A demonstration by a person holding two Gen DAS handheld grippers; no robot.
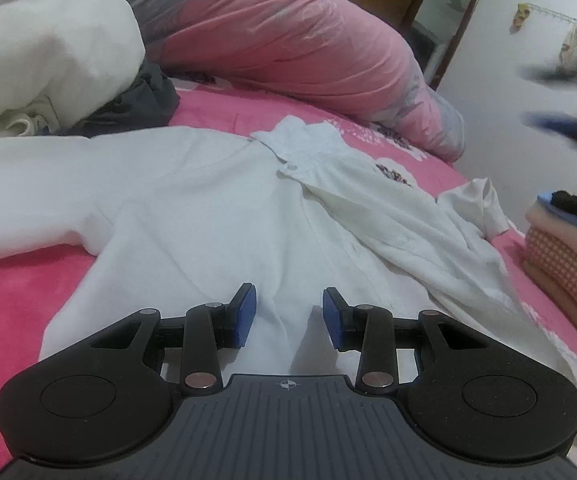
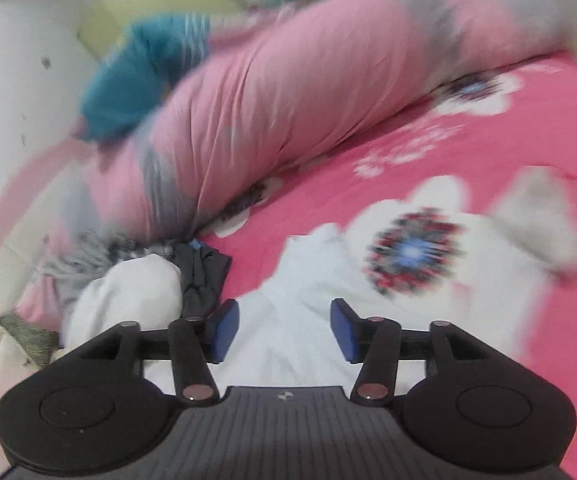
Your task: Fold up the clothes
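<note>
Left wrist view: white shirt point(image 1: 216, 208) spread unfolded on bed point(image 1: 16, 280); folded stack point(image 1: 568, 256) at 3 o'clock; left gripper point(image 1: 288, 316), right gripper point(image 2: 284, 330) both apart, empty

R view blurred, folded stack point(image 1: 568, 256) cut off

The shirt point(image 1: 216, 208) is lying spread on the bed point(image 1: 20, 280), directly ahead of and under the left gripper's point(image 1: 289, 316) jaws. Beyond it the rolled quilt point(image 1: 288, 40) is lying across the bed, with a folded stack point(image 1: 568, 256) sitting to the right and a heaped garment point(image 1: 36, 44) to the left.
</note>
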